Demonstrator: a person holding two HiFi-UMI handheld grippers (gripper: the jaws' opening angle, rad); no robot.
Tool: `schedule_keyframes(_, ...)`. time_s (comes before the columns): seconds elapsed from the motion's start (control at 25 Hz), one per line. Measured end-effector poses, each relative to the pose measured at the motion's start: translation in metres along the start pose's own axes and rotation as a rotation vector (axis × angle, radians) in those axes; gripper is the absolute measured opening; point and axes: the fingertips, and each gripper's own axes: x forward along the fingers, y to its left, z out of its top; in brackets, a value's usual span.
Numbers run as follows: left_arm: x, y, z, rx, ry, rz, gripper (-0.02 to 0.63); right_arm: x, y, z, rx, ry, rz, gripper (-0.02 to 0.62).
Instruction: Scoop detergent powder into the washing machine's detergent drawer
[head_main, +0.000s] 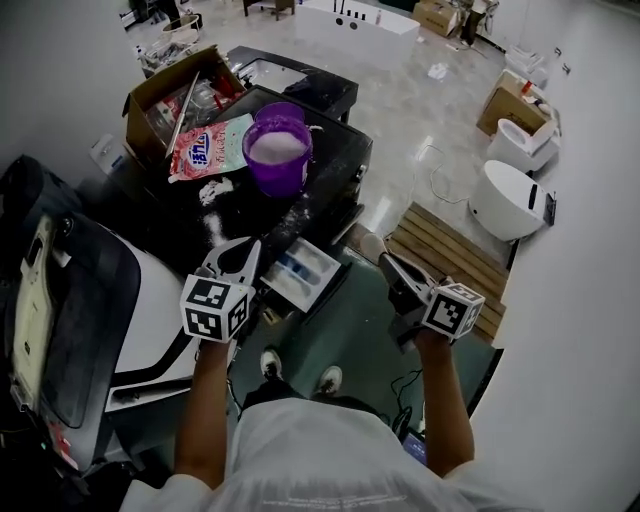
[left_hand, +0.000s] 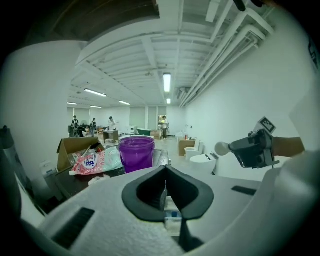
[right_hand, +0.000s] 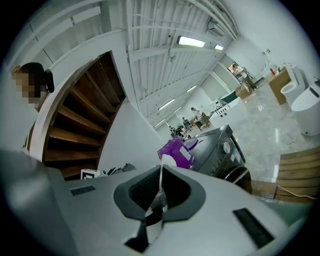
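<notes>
A purple bucket (head_main: 277, 150) (left_hand: 136, 152) (right_hand: 175, 150) full of white powder stands on the dark washing machine (head_main: 335, 195), beside a pink detergent bag (head_main: 208, 148) (left_hand: 95, 161). The detergent drawer (head_main: 303, 272) is pulled out at the machine's front. My left gripper (head_main: 243, 254) (left_hand: 165, 187) hovers just left of the drawer, shut and empty. My right gripper (head_main: 387, 264) (right_hand: 161, 189) is to the drawer's right, shut on the thin handle of a white scoop (head_main: 371, 246) (left_hand: 222, 148) (right_hand: 161, 172) whose bowl points toward the drawer.
An open cardboard box (head_main: 165, 95) sits behind the bag. Spilled powder (head_main: 213, 190) dusts the machine top. A wooden pallet (head_main: 450, 260) and white toilets (head_main: 510, 200) lie to the right. Another white appliance (head_main: 150, 310) stands at my left.
</notes>
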Motion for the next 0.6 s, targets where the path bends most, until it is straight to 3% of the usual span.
schedule_keyframes(0.28,-0.006,0.001,-0.013,-0.005,0.017,-0.011,0.009,0.025,0.003,-0.028,-0.049,0.099,0.014,0.012)
schedule_keyframes(0.6,-0.004,0.021,-0.03,-0.025,0.027,-0.046,0.009,0.068,-0.009,-0.084,-0.141,0.281,-0.008,0.012)
